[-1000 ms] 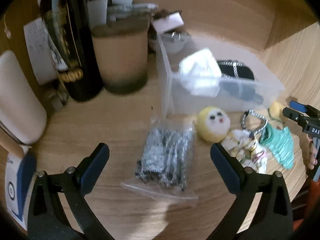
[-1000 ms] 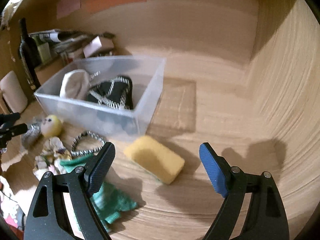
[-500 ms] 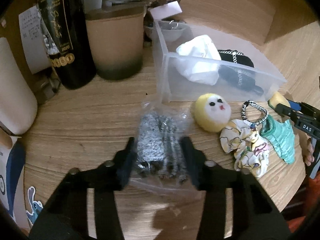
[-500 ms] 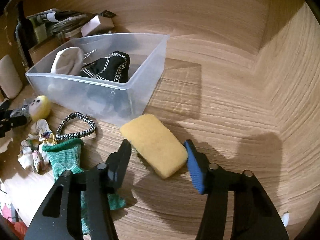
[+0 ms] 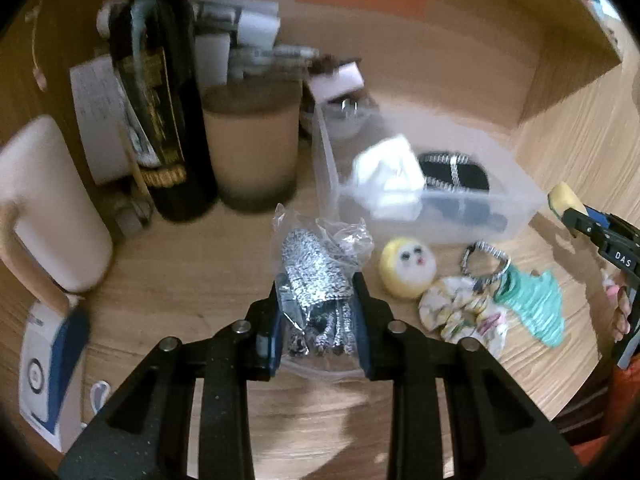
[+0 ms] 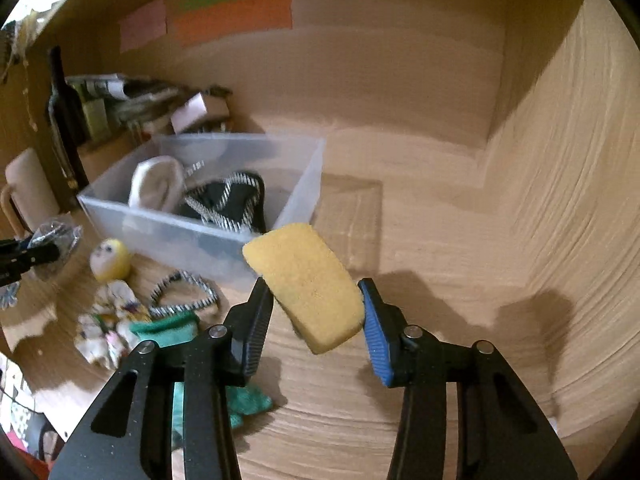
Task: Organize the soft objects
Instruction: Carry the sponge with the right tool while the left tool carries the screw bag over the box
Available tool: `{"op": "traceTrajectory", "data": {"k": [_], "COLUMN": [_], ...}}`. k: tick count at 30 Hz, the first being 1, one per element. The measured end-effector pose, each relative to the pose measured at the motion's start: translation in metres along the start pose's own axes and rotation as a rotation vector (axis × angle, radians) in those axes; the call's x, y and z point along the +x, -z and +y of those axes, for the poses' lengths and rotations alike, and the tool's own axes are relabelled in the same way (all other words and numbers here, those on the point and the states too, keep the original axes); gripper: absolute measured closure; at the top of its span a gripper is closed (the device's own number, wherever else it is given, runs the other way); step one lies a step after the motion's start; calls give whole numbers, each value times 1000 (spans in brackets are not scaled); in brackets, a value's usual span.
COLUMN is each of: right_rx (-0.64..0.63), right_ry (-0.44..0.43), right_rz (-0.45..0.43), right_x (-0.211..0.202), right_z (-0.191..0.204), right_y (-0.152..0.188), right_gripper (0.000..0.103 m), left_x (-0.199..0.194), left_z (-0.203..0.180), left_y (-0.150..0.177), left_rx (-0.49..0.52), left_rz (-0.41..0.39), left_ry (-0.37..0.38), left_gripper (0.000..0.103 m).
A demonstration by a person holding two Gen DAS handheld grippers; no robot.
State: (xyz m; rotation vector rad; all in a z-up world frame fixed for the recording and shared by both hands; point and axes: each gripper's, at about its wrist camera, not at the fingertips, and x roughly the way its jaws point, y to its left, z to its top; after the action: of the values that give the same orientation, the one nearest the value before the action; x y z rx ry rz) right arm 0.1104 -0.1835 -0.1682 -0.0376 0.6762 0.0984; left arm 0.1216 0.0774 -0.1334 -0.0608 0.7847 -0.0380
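Note:
My left gripper (image 5: 318, 320) is shut on a clear plastic bag of silver-and-black scrunchies (image 5: 316, 280) and holds it above the table. My right gripper (image 6: 316, 312) is shut on a yellow sponge (image 6: 306, 284), lifted off the table; it also shows in the left wrist view (image 5: 562, 198). A clear plastic bin (image 6: 200, 232) holds a white cloth (image 6: 154, 184) and a black pouch with silver trim (image 6: 232, 200). On the table lie a yellow face ball (image 5: 406, 266), a floral scrunchie (image 5: 460, 316), a striped hair band (image 5: 484, 258) and a green cloth (image 5: 536, 304).
A dark wine bottle (image 5: 156, 92), a tan jar (image 5: 252, 144), a cream mug (image 5: 48, 204) and boxes and papers (image 5: 240, 32) crowd the back left. A blue-white box (image 5: 48, 364) lies at the left edge. Wooden walls enclose the back and right (image 6: 560, 160).
Both grippers closed on their objects and lifted them: the left took the scrunchie bag off the table, the right raised the sponge toward the bin.

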Motion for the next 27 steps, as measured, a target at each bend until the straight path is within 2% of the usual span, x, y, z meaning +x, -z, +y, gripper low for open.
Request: {"op": "traceTrajectory", "data": {"k": [7, 16, 23, 27], "right_rx": [-6, 1, -18, -21], "right_ry": [-44, -110, -144, -145], "right_rz": [-110, -198, -212, -174], "right_x": [-19, -19, -9, 13], "right_z": [13, 39, 59, 61], "right_y": [-24, -55, -63, -68], "right_gripper": [62, 62, 62, 62], "left_x": [-28, -27, 0, 19], "left_z": [-3, -31, -64, -79], "left_y": [-28, -65, -83, -86], "left_rx": [13, 46, 90, 104], "left_rz": [-105, -178, -163, -126], "left_ry": [11, 74, 124, 157], "left_gripper": [73, 73, 73, 73]}}
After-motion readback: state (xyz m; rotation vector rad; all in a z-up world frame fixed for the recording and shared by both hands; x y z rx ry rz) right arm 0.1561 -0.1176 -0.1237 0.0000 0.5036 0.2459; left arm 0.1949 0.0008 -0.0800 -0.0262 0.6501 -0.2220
